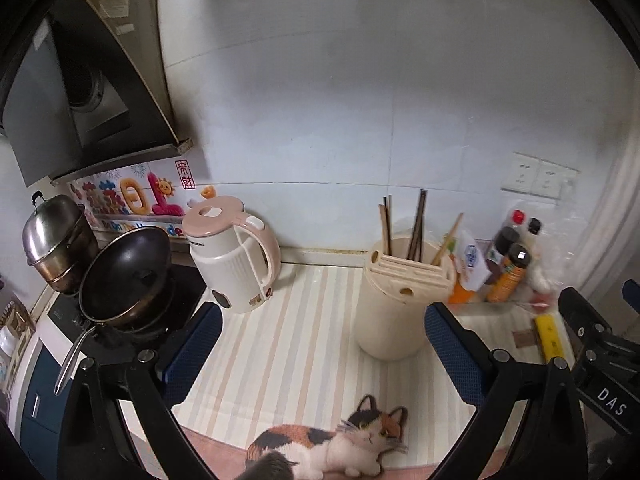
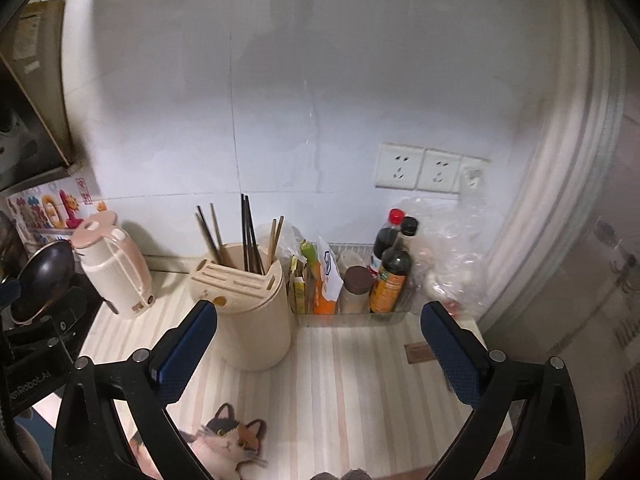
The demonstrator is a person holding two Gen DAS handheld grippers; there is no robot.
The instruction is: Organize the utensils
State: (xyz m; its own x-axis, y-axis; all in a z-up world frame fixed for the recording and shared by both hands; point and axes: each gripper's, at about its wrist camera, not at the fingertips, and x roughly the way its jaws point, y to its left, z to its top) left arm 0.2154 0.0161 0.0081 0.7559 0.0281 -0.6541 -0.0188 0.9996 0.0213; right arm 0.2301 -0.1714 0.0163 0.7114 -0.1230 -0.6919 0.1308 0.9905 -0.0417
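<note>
Both grippers hang above the striped surface (image 2: pixel 360 360) with nothing between their fingers: the left gripper (image 1: pixel 323 354) stands wide, and the right gripper (image 2: pixel 319 350) is wide too. The chopsticks (image 2: pixel 250 236) stand upright in the cream holder (image 2: pixel 256 320), just beside the tray of bottles (image 2: pixel 390 276) and near the kettle (image 1: pixel 232 256). The likely risk from here is a careless reach — a wide finger could clip the loosely leaning sticks or nudge the tall holder, tipping it toward the bottles.

Striped mat (image 2: pixel 360 380) lies bare before holder (image 2: pixel 256 320) and bottles (image 2: pixel 390 280).
</note>
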